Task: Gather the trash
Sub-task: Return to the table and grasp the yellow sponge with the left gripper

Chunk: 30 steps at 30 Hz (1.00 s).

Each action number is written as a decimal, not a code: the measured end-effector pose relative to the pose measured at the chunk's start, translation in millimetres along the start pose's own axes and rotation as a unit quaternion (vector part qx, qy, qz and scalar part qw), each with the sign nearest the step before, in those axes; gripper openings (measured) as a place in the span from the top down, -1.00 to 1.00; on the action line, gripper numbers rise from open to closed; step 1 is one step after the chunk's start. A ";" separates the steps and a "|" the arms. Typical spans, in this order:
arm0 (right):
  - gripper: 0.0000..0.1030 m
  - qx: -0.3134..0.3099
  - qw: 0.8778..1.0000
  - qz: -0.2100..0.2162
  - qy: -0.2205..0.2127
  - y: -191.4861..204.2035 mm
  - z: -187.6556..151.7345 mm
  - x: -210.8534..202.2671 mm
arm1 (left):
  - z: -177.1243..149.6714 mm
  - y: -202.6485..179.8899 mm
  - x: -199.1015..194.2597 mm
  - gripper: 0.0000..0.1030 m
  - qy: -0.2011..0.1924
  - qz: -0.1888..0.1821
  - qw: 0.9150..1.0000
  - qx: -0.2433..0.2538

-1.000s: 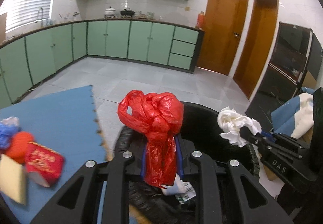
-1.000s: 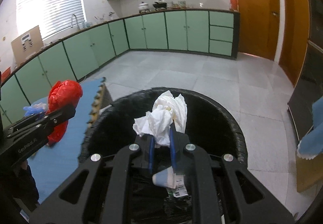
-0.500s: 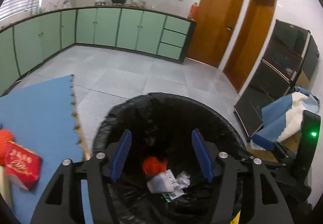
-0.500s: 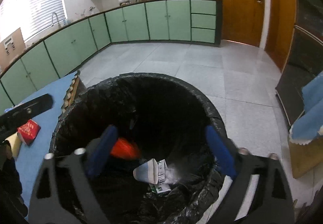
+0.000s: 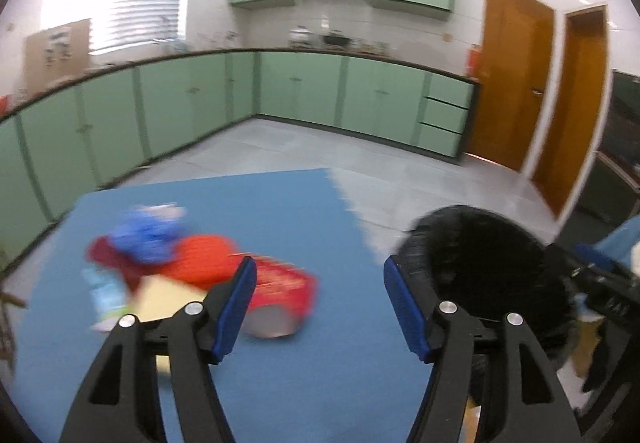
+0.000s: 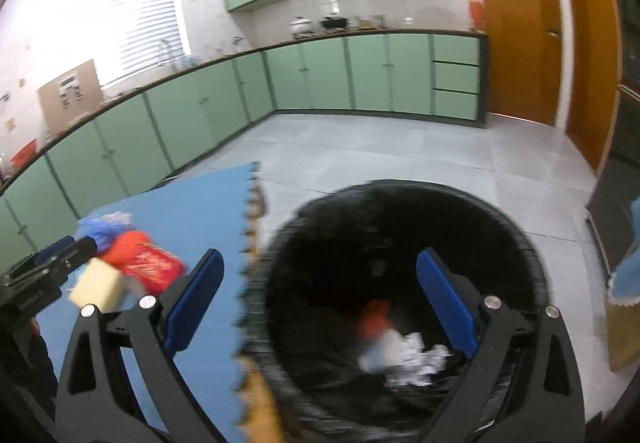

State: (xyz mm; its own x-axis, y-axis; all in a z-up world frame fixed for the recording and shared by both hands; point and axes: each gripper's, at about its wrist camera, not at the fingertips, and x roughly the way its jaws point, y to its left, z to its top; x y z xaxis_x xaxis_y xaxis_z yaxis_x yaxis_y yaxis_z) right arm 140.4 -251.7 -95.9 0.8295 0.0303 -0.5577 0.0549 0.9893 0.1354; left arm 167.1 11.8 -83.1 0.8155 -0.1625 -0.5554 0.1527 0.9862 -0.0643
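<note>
My left gripper point(image 5: 320, 267) hangs over the blue mat point(image 5: 300, 203), its jaws opening with nothing between them. Just past its left finger lies blurred trash: a red packet point(image 5: 280, 291), an orange lump point(image 5: 204, 255), a blue crumpled bag point(image 5: 148, 235), a pale yellow block point(image 5: 168, 299) and a small bottle point(image 5: 104, 293). The black-lined bin point(image 5: 480, 243) stands to the mat's right. My right gripper point(image 6: 320, 255) is above the bin point(image 6: 400, 189), jaws opening and empty. Inside the bin lie a red bag point(image 6: 374, 317) and white tissue point(image 6: 416, 357).
Green base cabinets point(image 5: 296, 95) run along the far and left walls. Two wooden doors point(image 5: 516, 83) stand at the back right. A dark cabinet point(image 6: 612, 211) and a blue cloth point(image 6: 628, 275) sit right of the bin. Grey floor tiles point(image 6: 400, 147) lie beyond.
Both grippers let go: the red bag and the white tissue dropped into the bin. The left gripper then swung left over the mat, and the right one also shifted left.
</note>
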 end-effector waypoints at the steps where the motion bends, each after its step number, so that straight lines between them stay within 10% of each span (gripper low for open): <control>1: -0.83 -0.008 1.000 0.007 -0.003 15.0 -1.2 0.6 | -3.1 9.0 -5.0 -0.26 -0.002 0.012 1.000 0.000; 12: -0.83 -0.054 0.997 0.050 0.016 105.9 -19.9 20.0 | -46.9 84.0 -12.9 -0.27 0.030 0.081 0.996 -0.032; 30: -0.83 -0.060 0.996 0.042 0.044 112.4 -30.0 49.1 | -71.5 77.5 42.5 -0.36 0.091 0.105 0.990 -0.015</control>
State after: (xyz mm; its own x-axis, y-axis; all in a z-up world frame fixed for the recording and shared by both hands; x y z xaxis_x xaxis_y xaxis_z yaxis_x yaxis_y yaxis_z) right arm 170.6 -134.7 -132.7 0.7765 0.1205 -0.6185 -0.0841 0.9926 0.0877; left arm 173.6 83.7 -170.9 0.7131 0.0513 -0.6992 -0.0277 0.9986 0.0450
